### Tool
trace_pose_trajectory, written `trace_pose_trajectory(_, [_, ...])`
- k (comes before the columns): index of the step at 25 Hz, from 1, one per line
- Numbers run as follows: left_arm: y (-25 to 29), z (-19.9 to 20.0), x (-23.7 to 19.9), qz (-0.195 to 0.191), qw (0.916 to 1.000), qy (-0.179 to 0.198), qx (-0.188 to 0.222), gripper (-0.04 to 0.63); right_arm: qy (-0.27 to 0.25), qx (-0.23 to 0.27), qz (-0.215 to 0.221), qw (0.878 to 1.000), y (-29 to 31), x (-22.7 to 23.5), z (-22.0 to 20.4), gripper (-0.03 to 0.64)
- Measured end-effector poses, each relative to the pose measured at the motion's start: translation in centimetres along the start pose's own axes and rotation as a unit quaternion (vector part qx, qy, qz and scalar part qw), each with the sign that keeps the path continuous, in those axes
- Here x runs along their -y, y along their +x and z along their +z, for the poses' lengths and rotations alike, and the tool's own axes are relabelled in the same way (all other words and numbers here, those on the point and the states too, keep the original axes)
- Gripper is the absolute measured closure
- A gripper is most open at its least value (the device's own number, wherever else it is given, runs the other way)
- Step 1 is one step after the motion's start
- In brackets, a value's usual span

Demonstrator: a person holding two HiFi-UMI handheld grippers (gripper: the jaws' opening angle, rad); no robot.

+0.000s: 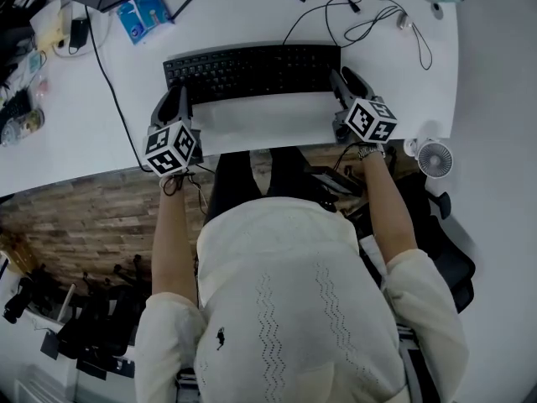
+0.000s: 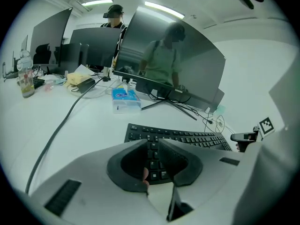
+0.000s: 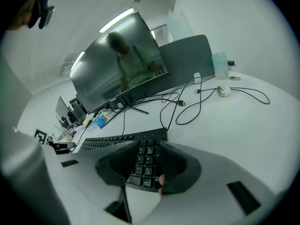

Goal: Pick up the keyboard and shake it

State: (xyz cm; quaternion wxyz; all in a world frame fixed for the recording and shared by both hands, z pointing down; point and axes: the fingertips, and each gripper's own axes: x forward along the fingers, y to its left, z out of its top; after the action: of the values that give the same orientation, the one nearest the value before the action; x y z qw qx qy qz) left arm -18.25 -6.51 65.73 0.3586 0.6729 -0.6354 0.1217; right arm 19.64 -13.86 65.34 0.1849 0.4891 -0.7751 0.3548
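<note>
A black keyboard (image 1: pixel 252 70) with a pale palm rest lies across the white desk (image 1: pixel 75 141) in front of me. My left gripper (image 1: pixel 179 101) grips its left end and my right gripper (image 1: pixel 339 86) grips its right end. In the left gripper view the dark pads (image 2: pixel 129 161) close on the keyboard (image 2: pixel 187 137) end, with keys showing between them at the left gripper (image 2: pixel 153 145). The right gripper view has the right gripper (image 3: pixel 149 146) clamped on the keyboard (image 3: pixel 117 140) the same way. Whether the keyboard is off the desk I cannot tell.
Behind the keyboard stands a dark monitor (image 2: pixel 173 64) on splayed legs. A blue tissue pack (image 1: pixel 144 15) lies at the back left, loose cables (image 1: pixel 369 23) at the back right. A small white fan (image 1: pixel 434 158) sits at the desk's right corner. A black cable (image 1: pixel 109 82) runs down the left side.
</note>
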Motion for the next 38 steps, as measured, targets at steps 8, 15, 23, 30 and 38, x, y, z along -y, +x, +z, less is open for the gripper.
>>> trace_pose_trajectory(8, [-1.3, -0.5, 3.6, -0.017, 0.9998, 0.01, 0.007, 0.56, -0.018, -0.003, 0.018, 1.0, -2.1, -0.9, -0.6, 0.587])
trace_pose_trajectory(15, [-3.0, -0.7, 5.1, -0.008, 0.9995, 0.026, 0.012, 0.575, -0.036, -0.006, 0.042, 0.998, -3.2, -2.0, -0.7, 0.616])
trace_pose_trajectory(23, [-5.1, -1.0, 6.8, -0.013, 0.9992, 0.03, 0.023, 0.575, -0.074, -0.01, 0.055, 0.996, -4.8, -2.6, -0.4, 0.617])
trace_pose_trajectory(30, [-7.2, 1.1, 7.6, -0.016, 0.9978, 0.029, 0.057, 0.575, -0.07, 0.025, 0.04, 0.996, -8.0, -1.6, 2.0, 0.617])
trace_pose_trajectory(38, [-10.6, 5.7, 8.8, -0.022, 0.9913, 0.038, 0.124, 0.575, -0.072, 0.086, 0.031, 0.993, -13.2, -2.2, 6.0, 0.617])
